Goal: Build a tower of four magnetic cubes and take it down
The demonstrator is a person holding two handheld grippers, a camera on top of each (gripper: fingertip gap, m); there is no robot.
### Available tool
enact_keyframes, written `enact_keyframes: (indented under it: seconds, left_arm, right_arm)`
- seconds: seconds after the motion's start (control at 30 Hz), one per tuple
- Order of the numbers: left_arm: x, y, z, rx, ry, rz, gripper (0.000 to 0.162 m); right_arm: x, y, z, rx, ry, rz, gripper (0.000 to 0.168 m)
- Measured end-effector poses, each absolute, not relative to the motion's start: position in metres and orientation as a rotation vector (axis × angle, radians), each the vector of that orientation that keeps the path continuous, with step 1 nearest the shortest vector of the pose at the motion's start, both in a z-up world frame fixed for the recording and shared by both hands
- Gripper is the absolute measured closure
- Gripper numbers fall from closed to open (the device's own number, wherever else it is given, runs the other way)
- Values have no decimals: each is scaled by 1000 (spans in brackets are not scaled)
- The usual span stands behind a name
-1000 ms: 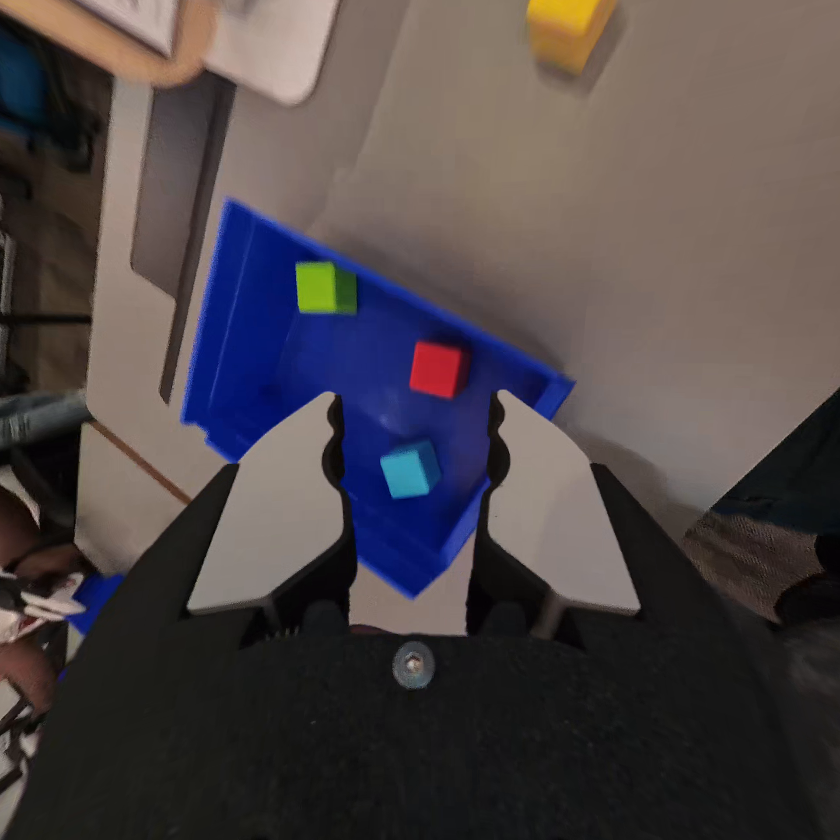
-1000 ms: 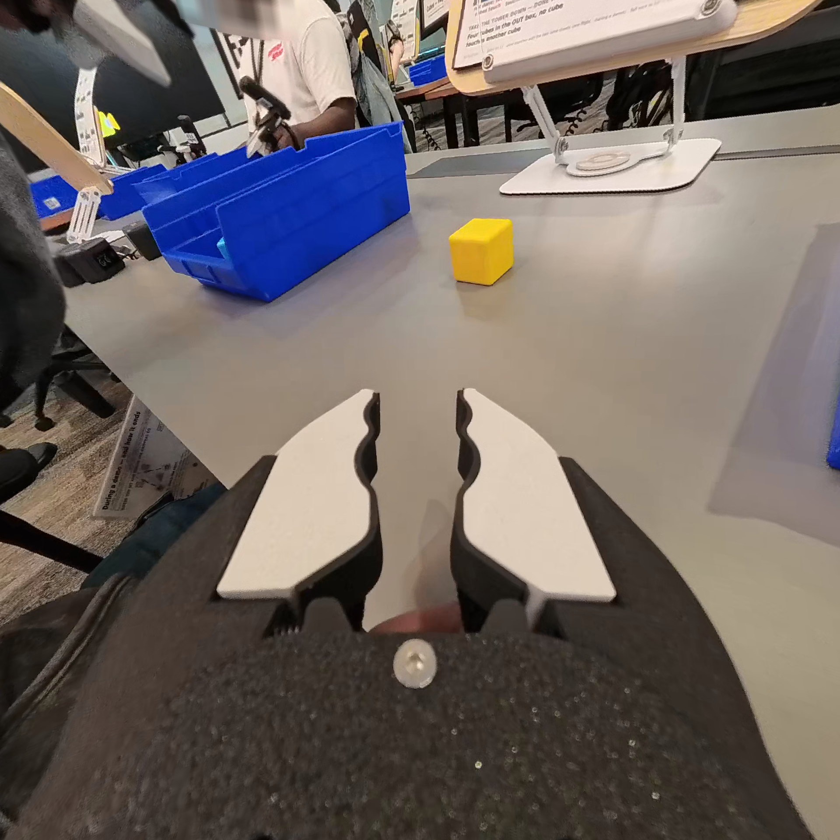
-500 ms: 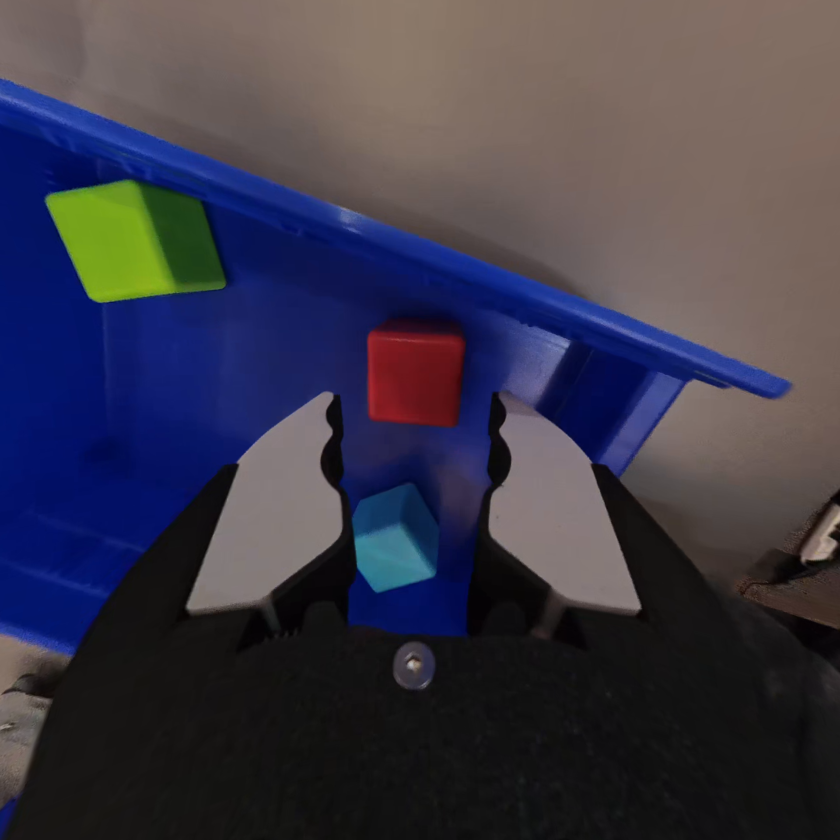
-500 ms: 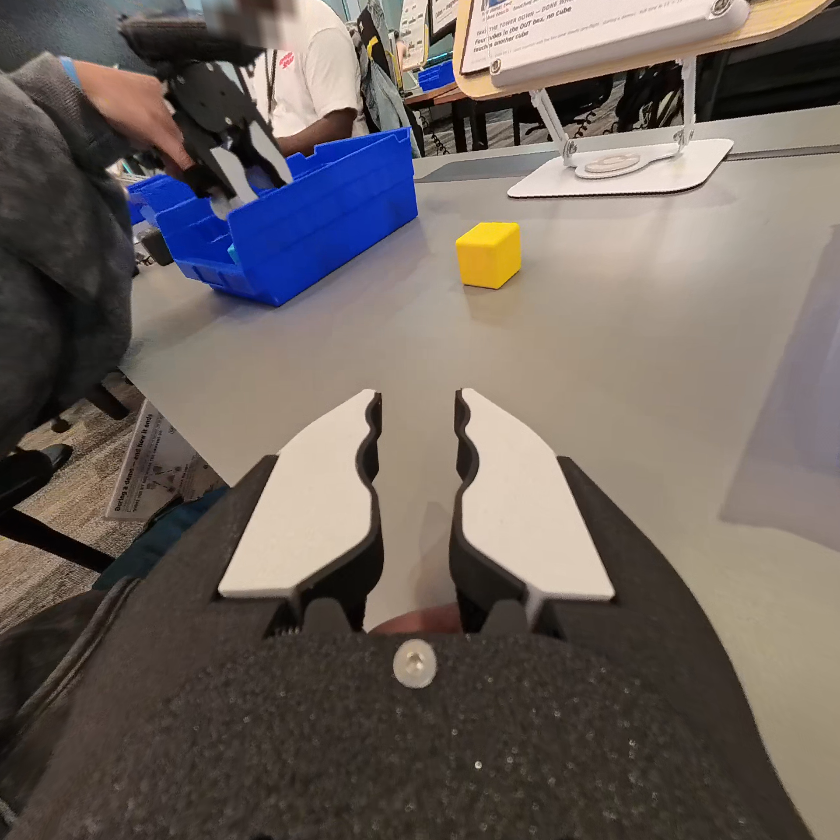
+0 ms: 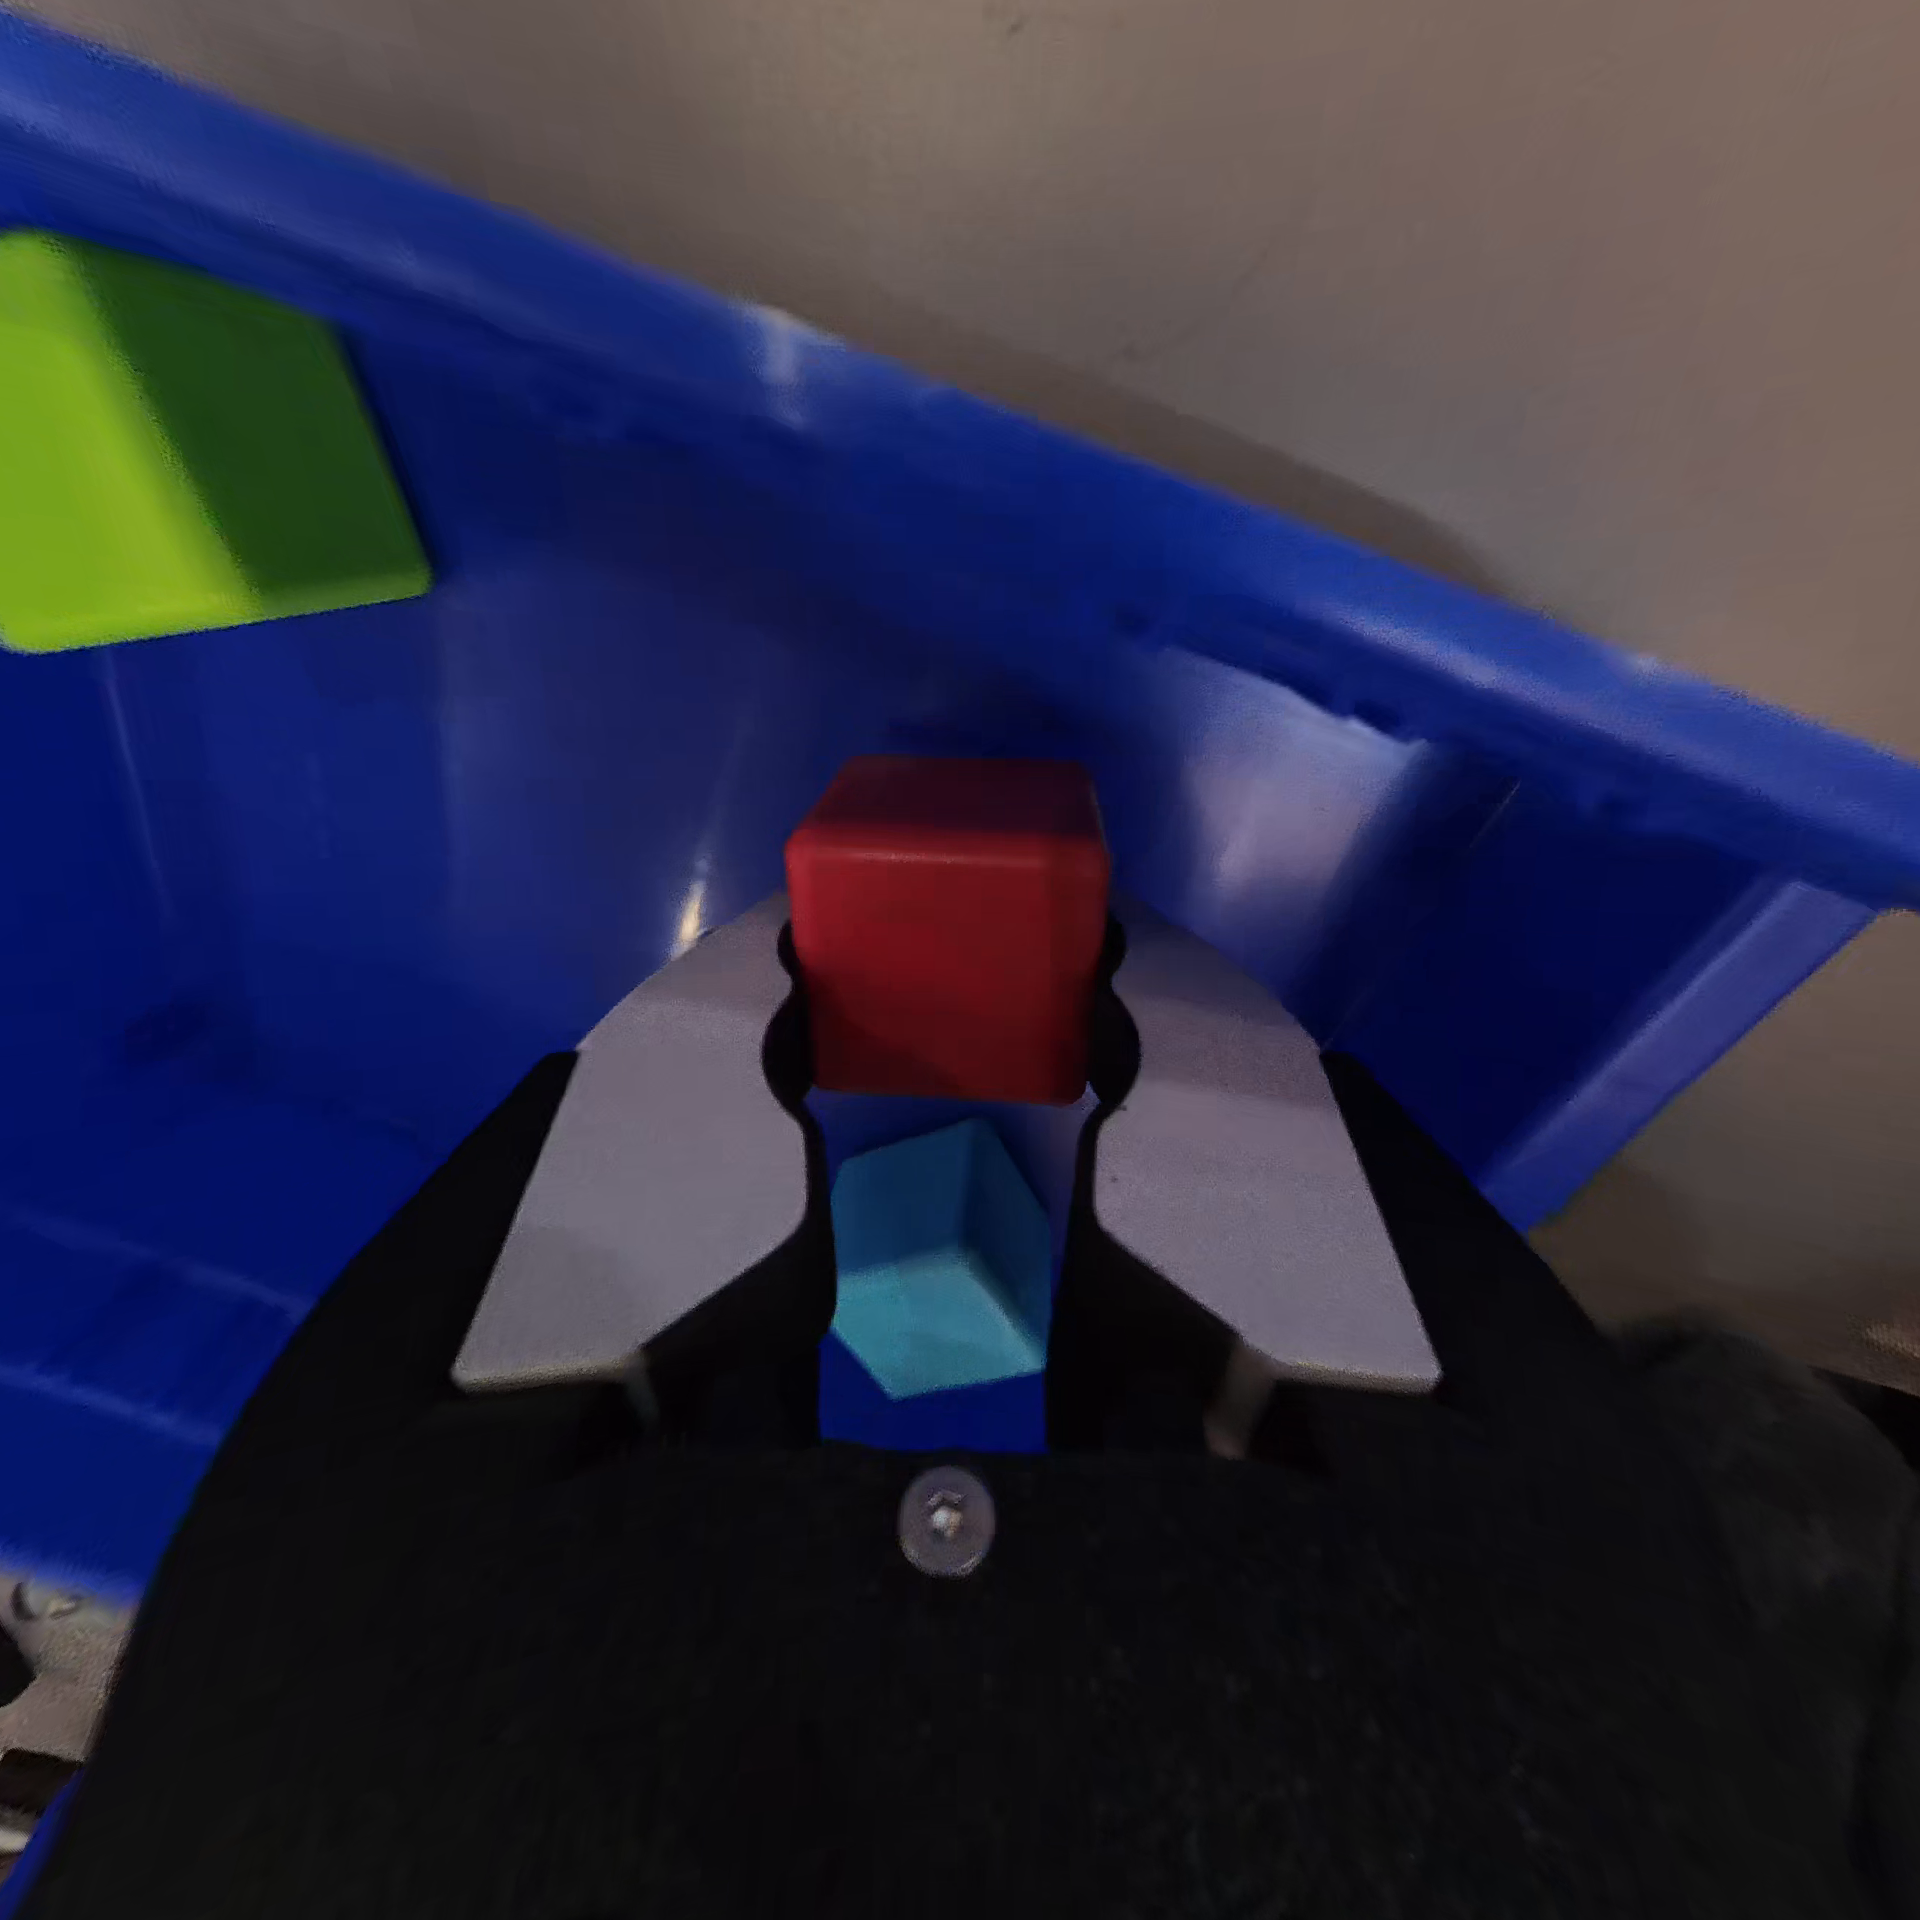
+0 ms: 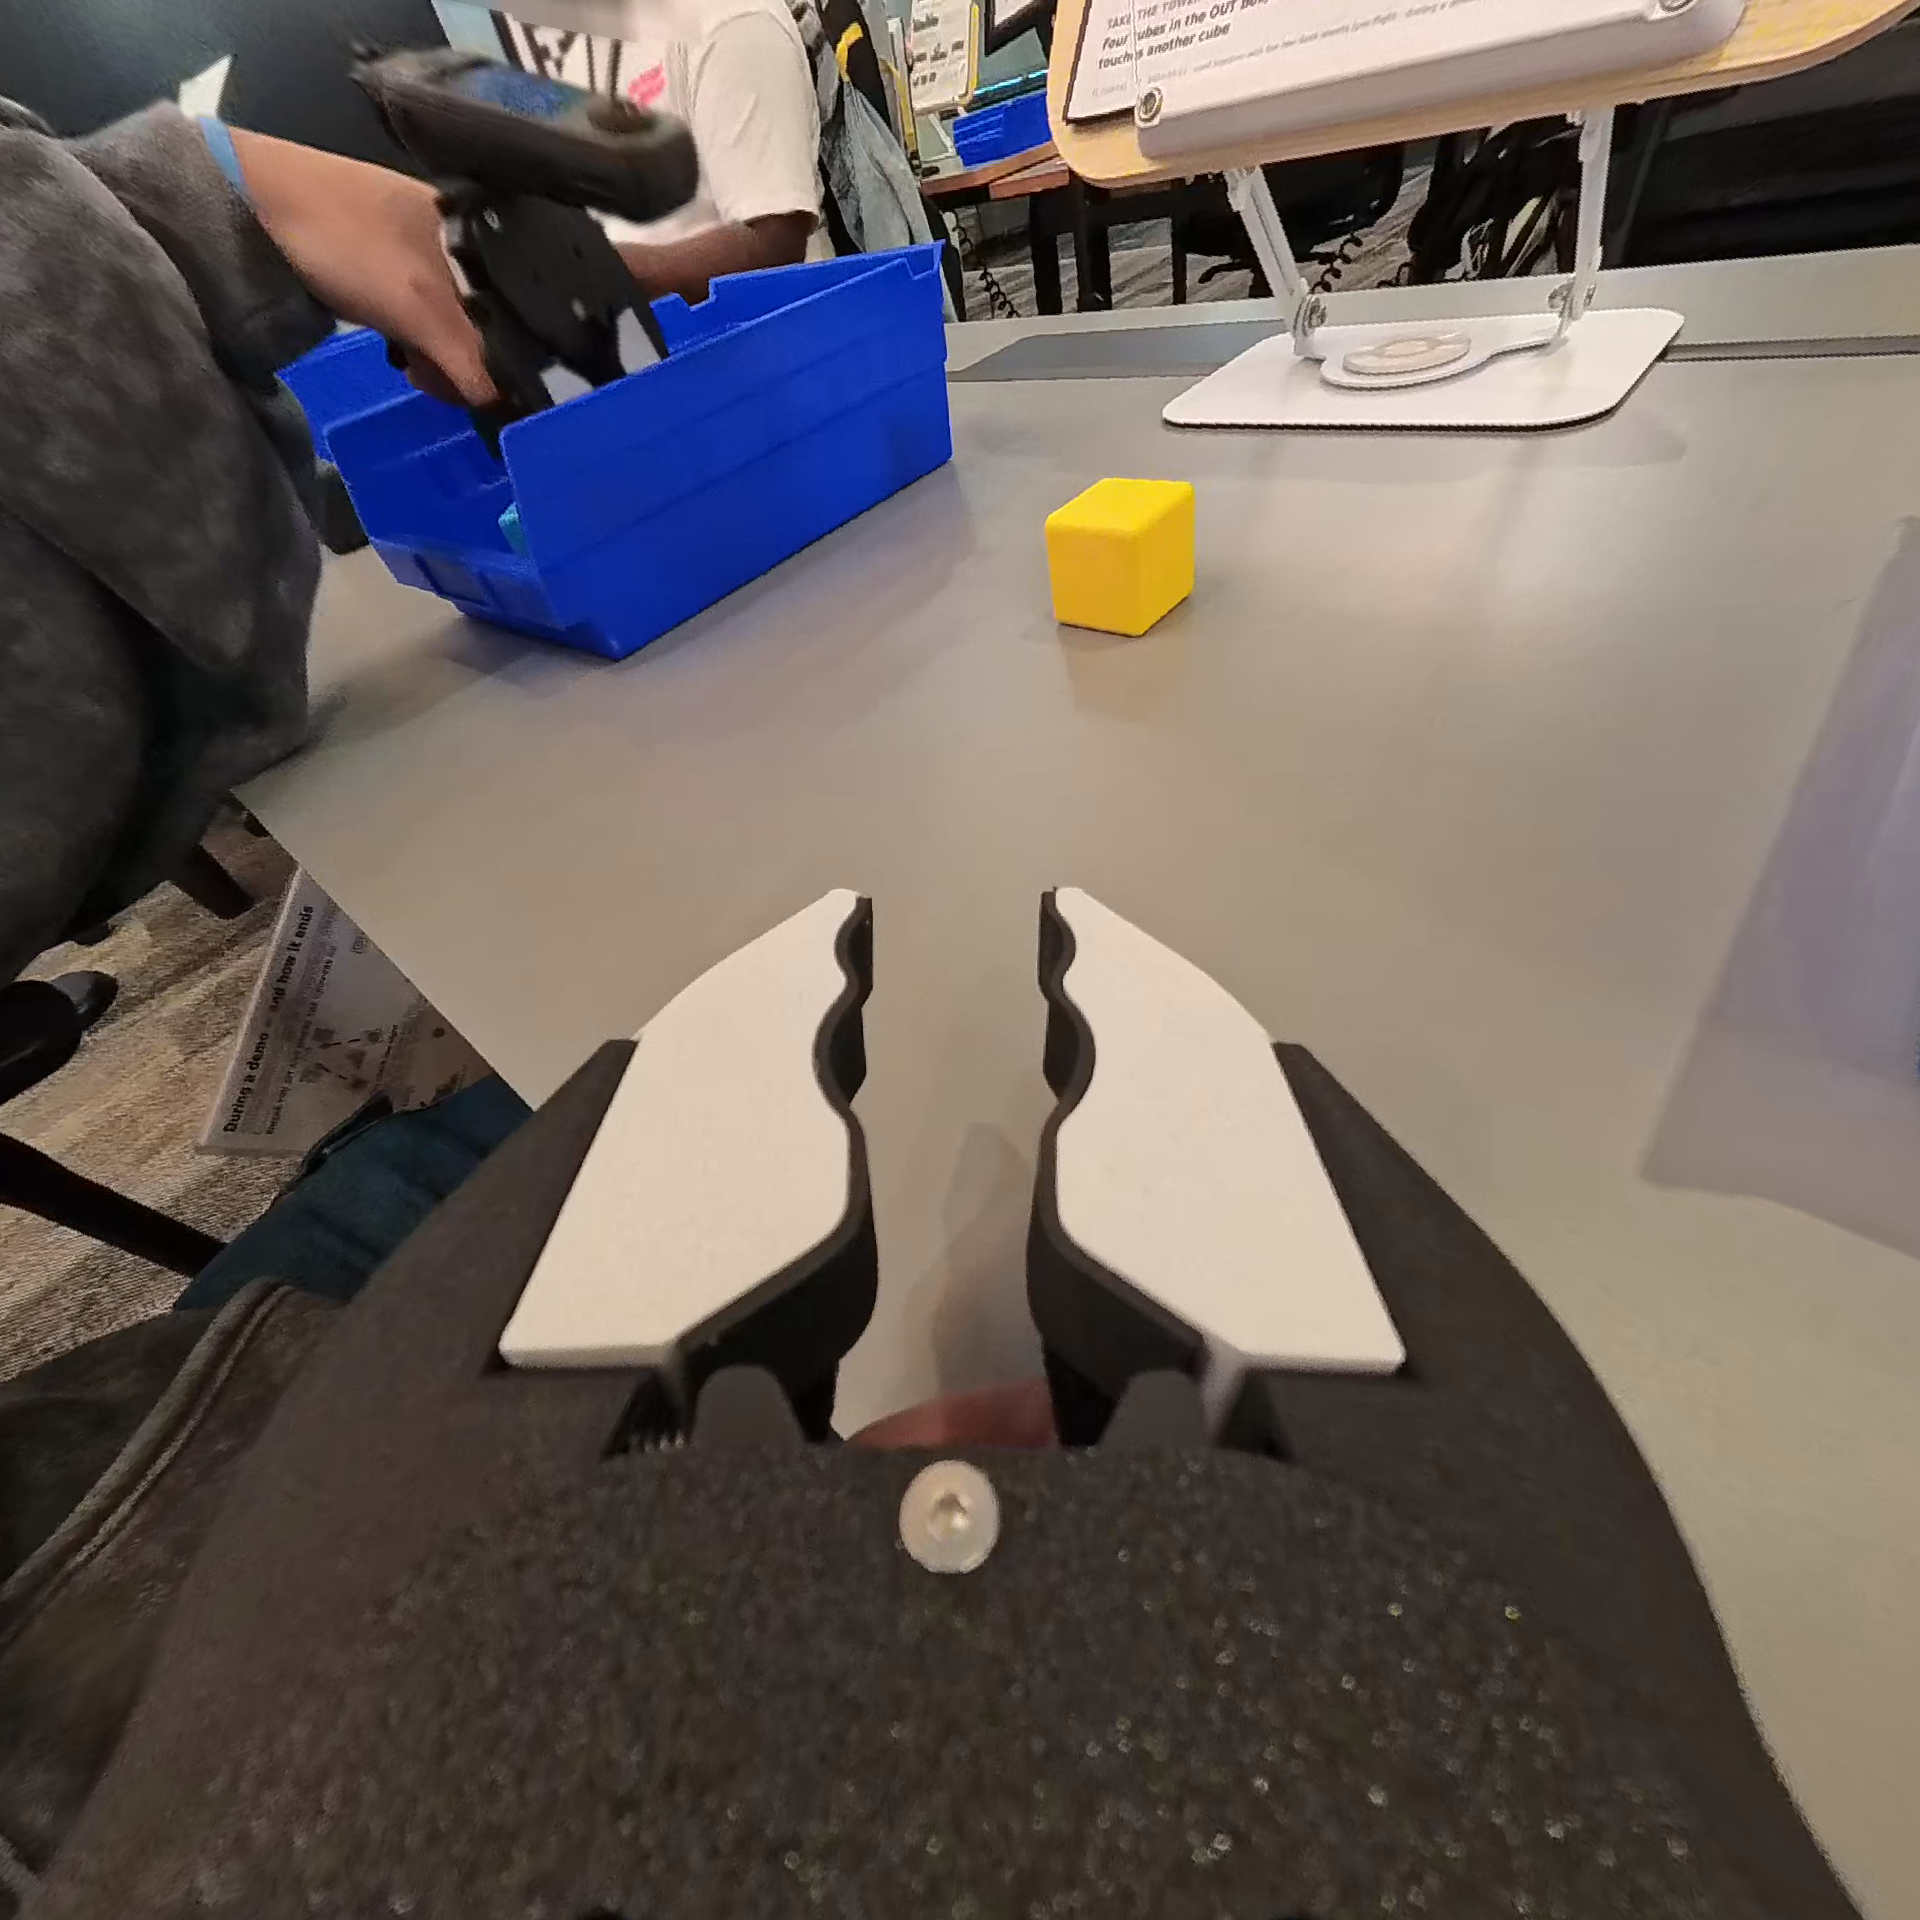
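Cubes barely begun: yellow cube (image 6: pixel 1120 554) alone on the worktop (image 6: pixel 1351 790), left gripper (image 5: pixel 948 977) jaws clasping the red cube (image 5: pixel 943 935) inside the blue bin (image 5: pixel 1039 540), right gripper (image 6: pixel 956 940) jaws parted, empty.

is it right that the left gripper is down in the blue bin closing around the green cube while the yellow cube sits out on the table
Not quite: in the left wrist view the left gripper has the red cube between its fingertips, not the green cube, which lies off to the side in the blue bin. The rest holds: the yellow cube sits out on the table.
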State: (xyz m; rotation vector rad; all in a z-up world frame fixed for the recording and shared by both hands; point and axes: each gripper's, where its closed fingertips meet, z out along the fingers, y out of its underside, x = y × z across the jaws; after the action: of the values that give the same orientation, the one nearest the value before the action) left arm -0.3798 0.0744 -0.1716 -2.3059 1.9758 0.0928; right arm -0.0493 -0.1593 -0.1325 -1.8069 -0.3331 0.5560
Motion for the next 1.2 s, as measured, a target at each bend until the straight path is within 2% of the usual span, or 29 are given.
enact_keyframes:
  seconds: [0.3, 0.47, 0.6, 0.93, 1.2]
  left_arm:
    - [-334, 88, -29, -2029, 1781, 64, 112]
    - [-269, 65, 1, -1851, 1936, 127, 112]
    - [-209, 54, -14, -1773, 2074, 112, 112]
    - [-140, 62, -110, -1865, 2319, 30, 113]
    - [-120, 69, -134, -1932, 2337, -100, 112]
  right_arm:
    - [-50, -159, -132, -1810, -332, 565, 139]
    - [-50, -159, -132, -1809, -331, 566, 139]
    - [-50, -159, -132, -1806, -336, 557, 139]
    - [-48, -160, -130, -1796, -333, 547, 139]
    - [-49, -160, -132, -1802, -340, 547, 139]
